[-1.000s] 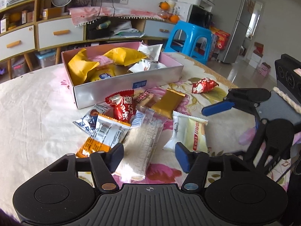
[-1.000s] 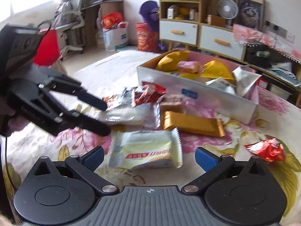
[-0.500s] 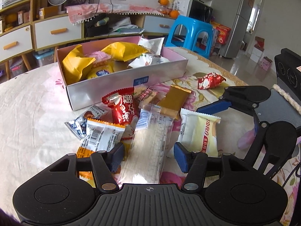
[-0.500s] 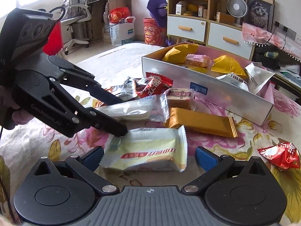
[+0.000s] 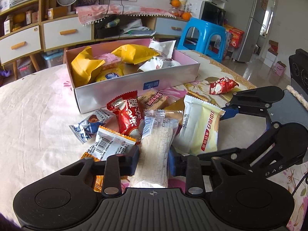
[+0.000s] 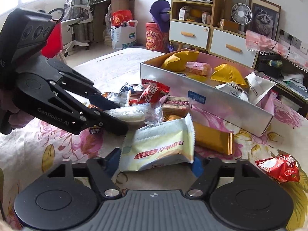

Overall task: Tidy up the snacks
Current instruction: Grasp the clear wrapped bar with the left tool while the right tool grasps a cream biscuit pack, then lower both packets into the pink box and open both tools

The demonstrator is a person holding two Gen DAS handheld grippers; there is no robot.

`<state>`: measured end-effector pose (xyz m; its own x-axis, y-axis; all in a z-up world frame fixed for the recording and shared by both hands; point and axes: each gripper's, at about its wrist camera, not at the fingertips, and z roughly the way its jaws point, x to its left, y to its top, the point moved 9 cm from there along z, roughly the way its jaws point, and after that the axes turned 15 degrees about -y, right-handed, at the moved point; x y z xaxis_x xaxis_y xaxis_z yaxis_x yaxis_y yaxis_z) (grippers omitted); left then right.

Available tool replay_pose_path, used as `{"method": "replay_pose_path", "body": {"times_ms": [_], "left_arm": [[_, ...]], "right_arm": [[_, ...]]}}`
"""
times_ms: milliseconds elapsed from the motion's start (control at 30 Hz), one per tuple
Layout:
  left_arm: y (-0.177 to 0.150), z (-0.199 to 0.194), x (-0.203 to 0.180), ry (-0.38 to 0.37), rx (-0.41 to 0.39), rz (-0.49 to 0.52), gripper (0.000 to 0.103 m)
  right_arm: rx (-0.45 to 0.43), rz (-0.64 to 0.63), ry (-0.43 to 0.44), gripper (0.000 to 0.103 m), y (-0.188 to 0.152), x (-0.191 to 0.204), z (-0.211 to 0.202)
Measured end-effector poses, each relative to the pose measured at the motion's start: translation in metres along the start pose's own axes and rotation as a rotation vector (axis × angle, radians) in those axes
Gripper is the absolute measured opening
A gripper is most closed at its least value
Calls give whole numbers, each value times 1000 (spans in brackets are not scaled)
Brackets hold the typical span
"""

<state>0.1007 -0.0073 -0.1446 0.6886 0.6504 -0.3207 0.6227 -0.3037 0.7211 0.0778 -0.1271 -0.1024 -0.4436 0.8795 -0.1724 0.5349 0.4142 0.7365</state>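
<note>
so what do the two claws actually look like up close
Both match: the left claw and the right claw are matte black linkage frames with silver pivot screws, blue pads on the fingertips, a ribbed grey plate at the base, and white GenRobot.AI lettering.

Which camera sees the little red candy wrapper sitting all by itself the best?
The right wrist view: the lone red wrapper lies close and large at the lower right, alone on the flowered tablecloth. The left wrist view shows it smaller and farther off, right of the box.

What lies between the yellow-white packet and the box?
In the right wrist view, a gold bar and a brown cake packet lie between the yellow-white packet and the box.
</note>
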Motion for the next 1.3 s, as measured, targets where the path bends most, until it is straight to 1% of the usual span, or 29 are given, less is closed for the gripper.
{"method": "replay_pose_path", "body": {"times_ms": [133, 167, 200, 233, 267, 300, 333, 367, 433, 600, 767, 867, 1167, 1300], "left_arm": [[0, -3, -1, -4, 5, -18, 21], [0, -3, -1, -5, 6, -22, 20], [0, -4, -1, -6, 7, -25, 20], [1, -5, -2, -7, 7, -27, 19], [1, -6, -2, -7, 7, -30, 19], [1, -7, -3, -7, 7, -32, 18], [1, -8, -3, -8, 6, -35, 18], [1, -9, -3, -8, 6, -38, 17], [2, -11, -4, -5, 6, -44, 17], [7, -17, -4, -8, -8, -74, 16], [16, -25, -4, -34, -49, -122, 16], [24, -29, -4, -37, -72, -134, 16], [57, -34, 7, -7, -148, -200, 16], [72, -30, 13, -12, -189, -272, 16]], "right_arm": [[4, 14, 4, 53, 1, -2, 0], [5, 17, 7, 46, 1, -3, -1], [4, 21, 12, 44, 1, -3, -2], [4, 31, 19, 37, 2, -4, -3], [5, 43, 27, 27, 4, -4, -4], [9, 53, 41, 20, 5, -5, -5], [15, 60, 51, 9, 6, -4, -6], [22, 60, 47, 4, 6, -5, -6], [26, 51, 44, 4, 4, -5, -6], [31, 91, 50, 3, 6, -9, -10], [10, 122, 35, 3, 15, -17, -17], [0, 140, 22, 3, 22, -23, -18], [-26, 201, -59, 3, 47, -50, -14], [-32, 239, -123, 3, 59, -70, -7]]}}
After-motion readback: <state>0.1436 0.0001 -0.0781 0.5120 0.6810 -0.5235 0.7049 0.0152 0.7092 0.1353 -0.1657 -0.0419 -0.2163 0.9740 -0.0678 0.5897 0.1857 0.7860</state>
